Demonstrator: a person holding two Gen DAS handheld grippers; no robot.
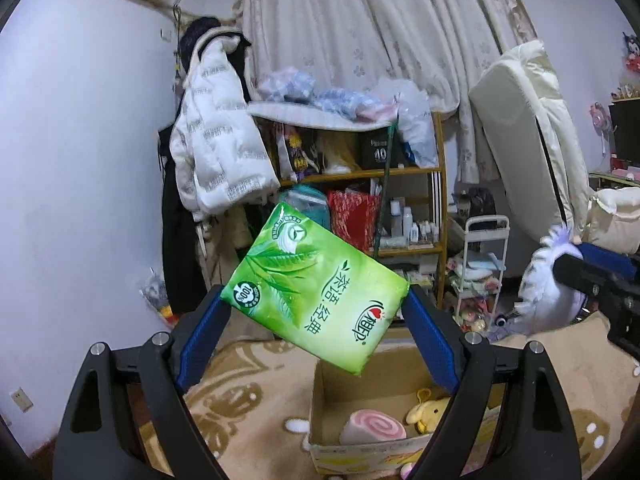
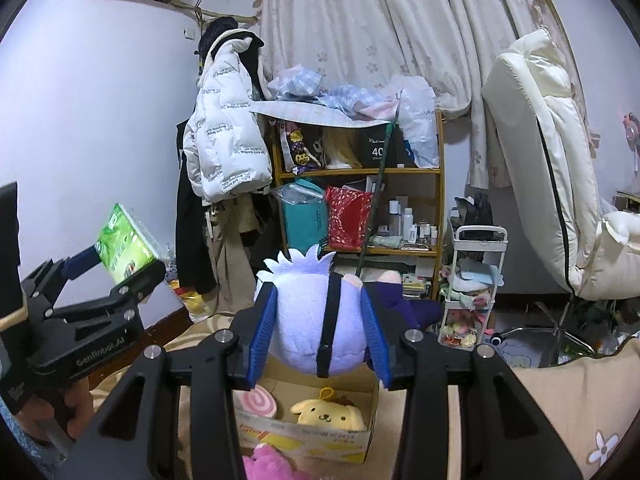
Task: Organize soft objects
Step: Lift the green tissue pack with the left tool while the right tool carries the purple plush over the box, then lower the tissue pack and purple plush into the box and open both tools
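Note:
My left gripper (image 1: 316, 308) is shut on a green tissue pack (image 1: 316, 284), held tilted in the air above a cardboard box (image 1: 360, 446); from the right wrist view the pack (image 2: 124, 244) shows at the left. My right gripper (image 2: 318, 320) is shut on a pale purple plush doll (image 2: 308, 320) with a black strap, over the same box (image 2: 320, 446). That doll (image 1: 544, 292) appears at the right edge of the left wrist view. Inside the box lie a pink swirl roll plush (image 2: 256, 400) and a yellow dog plush (image 2: 328, 412).
A beige patterned blanket (image 1: 248, 400) lies under the box. A pink plush (image 2: 268, 464) sits in front of it. Behind stand a wooden shelf (image 2: 360, 172), a white trolley (image 2: 472, 280), hanging jackets (image 2: 224, 148) and a cream chair (image 2: 540, 160).

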